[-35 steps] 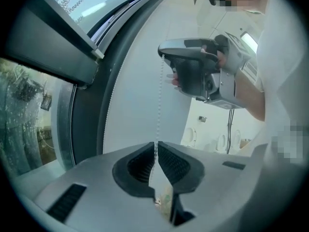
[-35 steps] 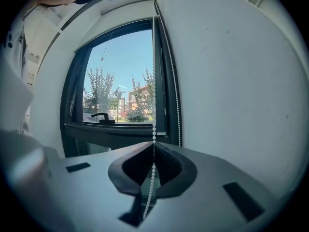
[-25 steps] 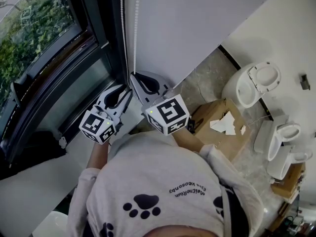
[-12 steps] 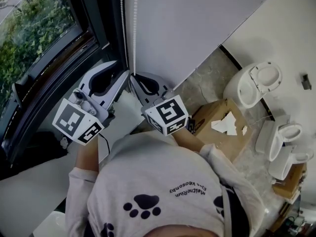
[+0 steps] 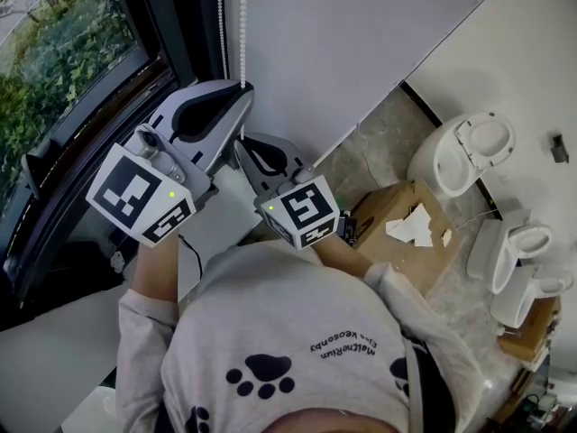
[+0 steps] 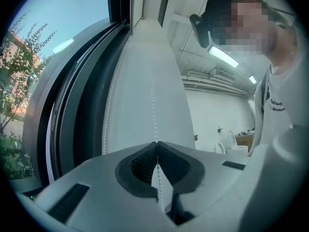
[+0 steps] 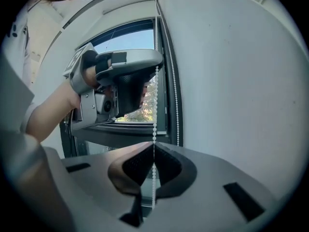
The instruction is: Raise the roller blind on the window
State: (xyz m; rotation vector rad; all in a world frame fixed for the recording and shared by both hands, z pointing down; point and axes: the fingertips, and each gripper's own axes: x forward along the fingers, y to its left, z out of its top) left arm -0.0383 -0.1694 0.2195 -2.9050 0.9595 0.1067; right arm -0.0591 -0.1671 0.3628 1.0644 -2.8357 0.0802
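Now left hand-held gripper (image 5: 244, 87) just closed on bead chain (image 5: 242, 25), right hand-held gripper (image 5: 239, 142) clamping it lower, toilet (image 5: 464, 156) nearby

A cardboard box (image 5: 424, 262) (white scraps (image 5: 410, 226) inside) sits near a toilet (image 5: 448, 159).

White chain (image 5: 242, 25), black window frame (image 5: 185, 25), grey shirt (image 5: 297, 332) with black paw prints, brown box (image 5: 406, 264).

The floor (image 5: 374, 147) is grey stone with pale streaks. A brown cardboard box (image 5: 431, 262) stands open on it, near the person's right side. Farther right, white toilets stand on the floor: one alone (image 5: 455, 156), and two more (image 5: 516, 253) close together.
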